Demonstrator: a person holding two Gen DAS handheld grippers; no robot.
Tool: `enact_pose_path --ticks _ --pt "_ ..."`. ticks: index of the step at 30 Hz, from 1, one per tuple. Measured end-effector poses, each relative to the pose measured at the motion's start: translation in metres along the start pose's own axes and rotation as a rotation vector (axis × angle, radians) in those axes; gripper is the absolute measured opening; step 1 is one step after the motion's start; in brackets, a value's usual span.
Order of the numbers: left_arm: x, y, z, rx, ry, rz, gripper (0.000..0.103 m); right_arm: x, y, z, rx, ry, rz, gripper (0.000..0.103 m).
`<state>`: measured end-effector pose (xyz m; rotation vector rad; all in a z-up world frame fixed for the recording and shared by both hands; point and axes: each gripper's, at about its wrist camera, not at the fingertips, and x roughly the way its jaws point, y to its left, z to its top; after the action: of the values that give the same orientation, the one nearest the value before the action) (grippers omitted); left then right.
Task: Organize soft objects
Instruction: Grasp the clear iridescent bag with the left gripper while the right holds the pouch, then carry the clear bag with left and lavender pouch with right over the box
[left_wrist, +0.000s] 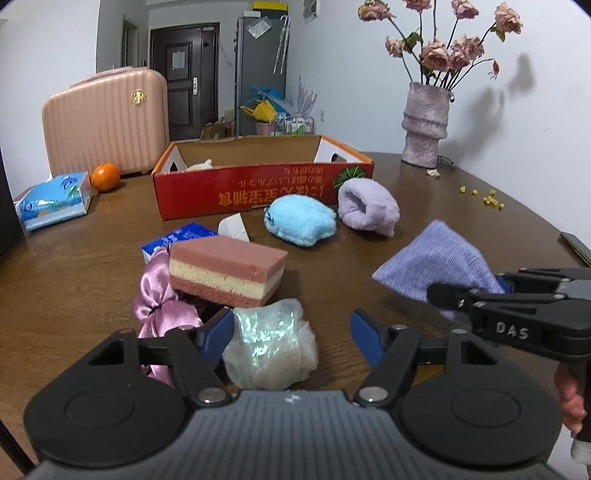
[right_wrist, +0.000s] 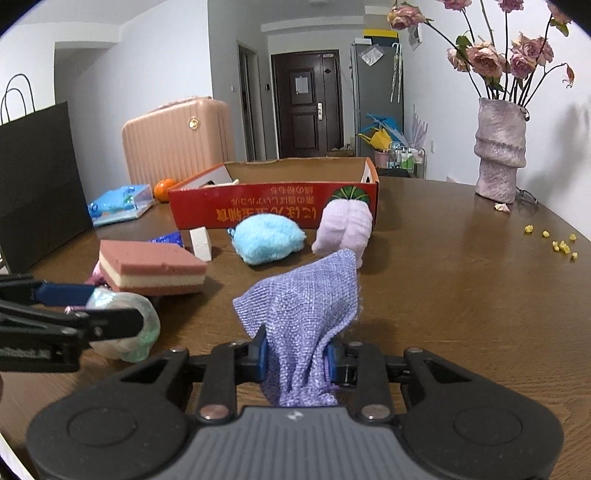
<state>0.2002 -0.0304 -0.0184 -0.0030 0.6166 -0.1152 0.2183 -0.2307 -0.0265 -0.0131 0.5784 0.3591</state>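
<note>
A translucent iridescent pouch (left_wrist: 269, 343) lies on the table between the fingers of my left gripper (left_wrist: 291, 328). The left pad touches it and the right pad stands clear, so the gripper is open. My right gripper (right_wrist: 297, 354) is shut on a purple knit cloth (right_wrist: 306, 295), which hangs lifted off the table at the right of the left wrist view. A pink and cream layered sponge (left_wrist: 229, 271) sits just beyond the pouch, with a pink satin scrunchie (left_wrist: 159, 299) beside it. A blue fluffy ball (left_wrist: 301, 219) and a lilac fluffy roll (left_wrist: 367, 205) lie before the red cardboard box (left_wrist: 258, 188).
A white block (left_wrist: 234, 227) and a blue packet (left_wrist: 181, 238) lie behind the sponge. A tissue pack (left_wrist: 55, 199), an orange (left_wrist: 105, 177) and a pink suitcase (left_wrist: 107, 122) stand far left. The flower vase (left_wrist: 426, 122) and yellow crumbs (left_wrist: 487, 197) are far right. A black bag (right_wrist: 37, 177) stands left.
</note>
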Motion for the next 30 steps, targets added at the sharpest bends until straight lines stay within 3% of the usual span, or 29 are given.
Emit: enact_pose_path --ticks 6,18,30 --pt "0.01 0.001 -0.003 -0.006 0.043 -0.007 0.055 -0.001 0.001 0.001 0.002 -0.005 0.004 0.027" --pt "0.012 0.0 -0.005 0.008 0.041 -0.04 0.041 -0.001 0.001 0.001 0.003 -0.005 0.006 0.028" --pt "0.002 -0.001 -0.002 0.012 0.007 -0.062 0.038 -0.002 0.005 0.002 -0.004 -0.012 0.007 0.028"
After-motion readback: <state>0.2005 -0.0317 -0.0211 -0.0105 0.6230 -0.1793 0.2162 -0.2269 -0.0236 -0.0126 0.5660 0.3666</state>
